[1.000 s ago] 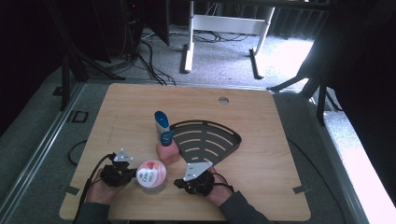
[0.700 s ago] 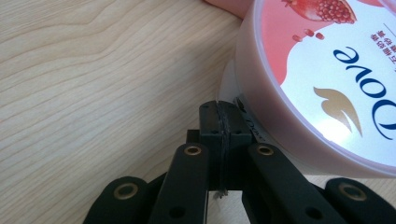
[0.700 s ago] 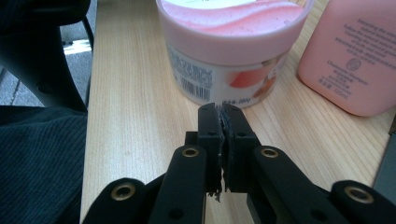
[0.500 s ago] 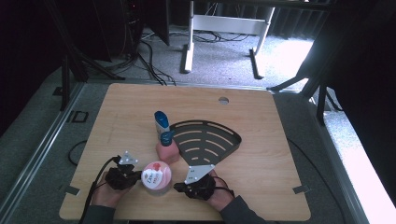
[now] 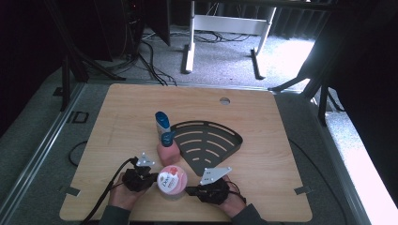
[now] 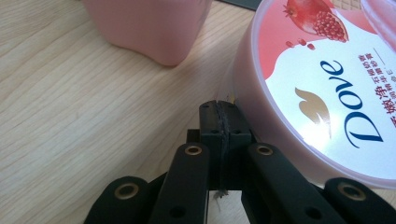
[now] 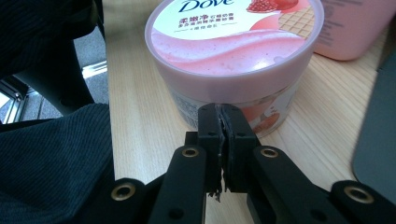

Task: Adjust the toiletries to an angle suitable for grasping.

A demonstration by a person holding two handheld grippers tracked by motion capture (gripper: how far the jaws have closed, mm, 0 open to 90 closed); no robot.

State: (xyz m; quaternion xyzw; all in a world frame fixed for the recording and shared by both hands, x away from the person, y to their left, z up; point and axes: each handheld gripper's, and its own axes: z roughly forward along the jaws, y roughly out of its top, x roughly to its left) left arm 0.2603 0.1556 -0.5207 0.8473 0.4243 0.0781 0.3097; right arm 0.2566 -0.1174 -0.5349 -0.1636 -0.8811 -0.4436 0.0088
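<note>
The pink Dove tub [image 5: 172,181] sits low centre of the high view, squeezed between the closed left tool [image 5: 149,178] and closed right tool [image 5: 191,191], neither holding anything. Rigid, smooth plastic, likely slippery and fairly heavy; best pressed low on opposite walls.

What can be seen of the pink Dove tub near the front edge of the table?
The Dove tub is a round, squat plastic jar, upright on the wooden table. Its flat lid shows a white panel with the blue logo, a pomegranate picture and pink swirls; the wall is pink with a printed label. The shut left hand-held gripper and shut right hand-held gripper meet its wall from opposite sides, tips at or against it. A pink bottle stands just behind.
</note>
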